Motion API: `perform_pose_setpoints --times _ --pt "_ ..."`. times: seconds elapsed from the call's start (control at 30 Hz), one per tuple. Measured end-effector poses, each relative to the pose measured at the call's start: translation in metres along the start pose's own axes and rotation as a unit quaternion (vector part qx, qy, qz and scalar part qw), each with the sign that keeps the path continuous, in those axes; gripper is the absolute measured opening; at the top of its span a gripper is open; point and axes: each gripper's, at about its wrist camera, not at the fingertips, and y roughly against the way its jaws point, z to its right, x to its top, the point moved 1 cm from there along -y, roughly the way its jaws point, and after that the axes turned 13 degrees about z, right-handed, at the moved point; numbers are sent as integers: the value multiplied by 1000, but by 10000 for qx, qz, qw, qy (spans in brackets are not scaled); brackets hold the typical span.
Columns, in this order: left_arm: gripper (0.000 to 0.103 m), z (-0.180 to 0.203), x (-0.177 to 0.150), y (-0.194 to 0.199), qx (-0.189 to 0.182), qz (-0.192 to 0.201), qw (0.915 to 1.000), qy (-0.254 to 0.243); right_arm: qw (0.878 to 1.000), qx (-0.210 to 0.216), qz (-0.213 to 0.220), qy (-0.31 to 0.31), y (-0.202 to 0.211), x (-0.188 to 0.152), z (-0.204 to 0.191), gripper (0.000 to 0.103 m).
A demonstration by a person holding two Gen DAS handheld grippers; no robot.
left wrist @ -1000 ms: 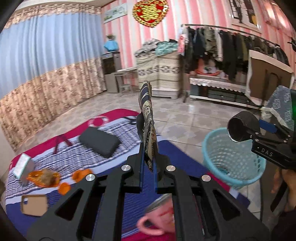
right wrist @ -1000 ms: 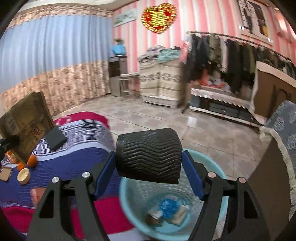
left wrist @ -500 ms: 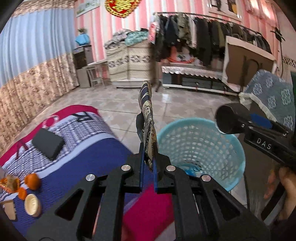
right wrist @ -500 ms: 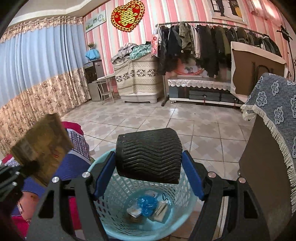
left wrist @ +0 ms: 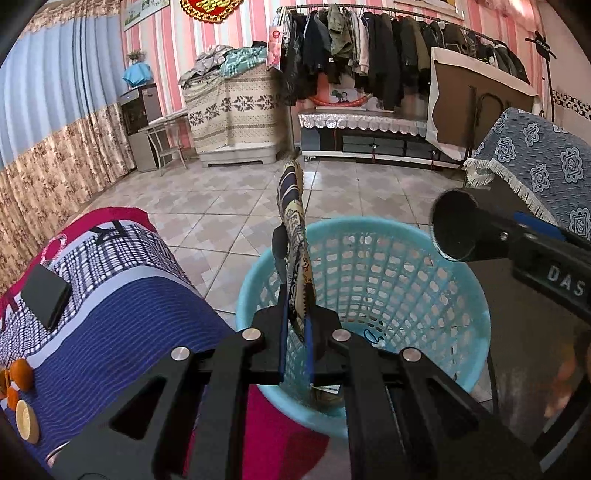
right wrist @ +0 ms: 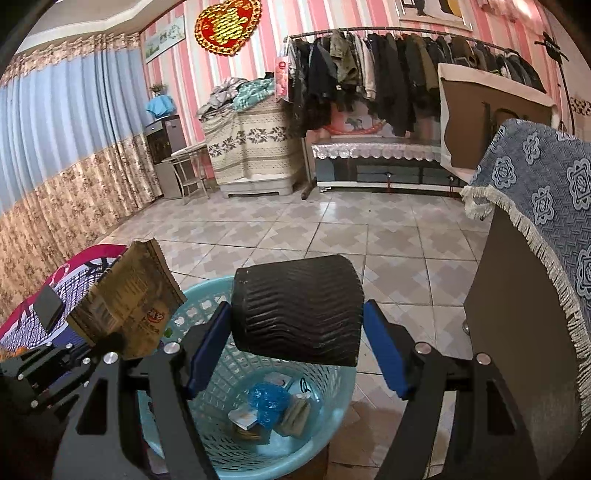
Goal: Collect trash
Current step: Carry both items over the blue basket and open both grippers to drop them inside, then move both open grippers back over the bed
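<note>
Tiled floor, striped bedspread [left wrist: 110, 314] at left. Left gripper [left wrist: 295, 332] pinched on flat snack wrapper [left wrist: 295, 236], above turquoise basket [left wrist: 461, 295] rim. Right gripper [right wrist: 295, 354] clamps black ribbed roll [right wrist: 295, 306] over basket; trash inside. Clothes rack [left wrist: 369, 55] behind.

A lived-in room of a home: a rail of hanging coats and jackets [right wrist: 388, 70] along a pink-striped wall [right wrist: 266, 40], long blue curtains [right wrist: 66, 122], a tiled floor [right wrist: 314, 236], a bed with a patterned blanket [left wrist: 110, 295] and a red heart-shaped wall ornament [right wrist: 227, 26].
</note>
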Motion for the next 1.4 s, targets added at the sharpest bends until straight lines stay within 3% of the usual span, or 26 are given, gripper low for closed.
perform_pose_setpoints --times 0.1,0.17,0.4,0.77,0.8,0.9,1.4 --pt "16 -2 0 -2 60 1 10000 -4 10000 -1 -55 17 -3 -3 -2 71" --pt "48 -6 1 -1 139 38 9999 37 10000 16 -87 38 -4 -4 -4 71" --pt "85 -38 5 12 795 121 9963 299 9997 76 -163 139 -9 -7 -14 72" --pt "97 -85 14 35 1602 365 9851 507 9981 487 -193 313 -21 -15 -52 72" --pt "97 -88 13 37 1637 376 9844 517 9979 512 -191 340 -21 -15 -57 76" --pt "97 -97 11 41 1688 352 9832 600 9979 461 -84 444 -16 -13 -63 85" --pt "97 -116 22 70 1723 552 9807 742 9979 570 66 311 -8 -5 -71 86"
